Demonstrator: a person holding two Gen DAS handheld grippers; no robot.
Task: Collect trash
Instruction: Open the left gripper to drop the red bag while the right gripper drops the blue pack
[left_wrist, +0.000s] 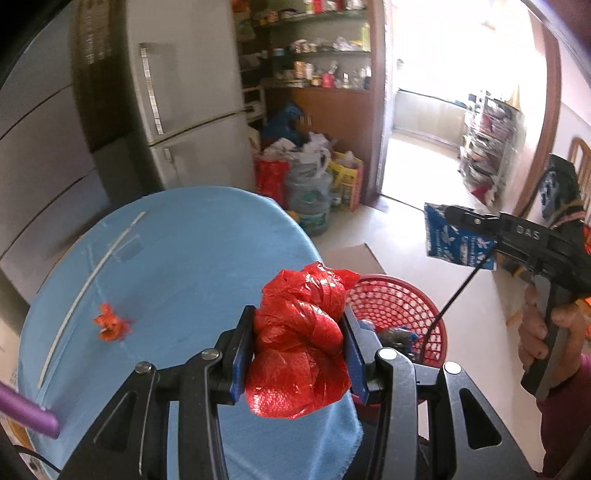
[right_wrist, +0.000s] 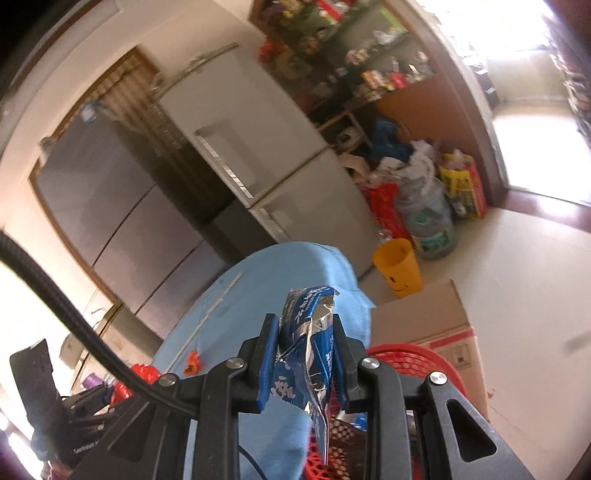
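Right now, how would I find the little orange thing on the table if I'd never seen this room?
Find the round table with the blue cloth in front of the fridges. A thin white stick lies across it. Right beside that stick sits the orange scrap, small and crumpled. It is the only loose bit on the cloth; the bigger red bag is in the left gripper.

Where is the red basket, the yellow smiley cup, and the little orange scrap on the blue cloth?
red basket (left_wrist: 399, 299): left wrist view, on its mesh wall.
yellow smiley cup (right_wrist: 400, 271): right wrist view, on its side above the smile.
orange scrap (left_wrist: 109, 325): left wrist view, on its crumpled middle.
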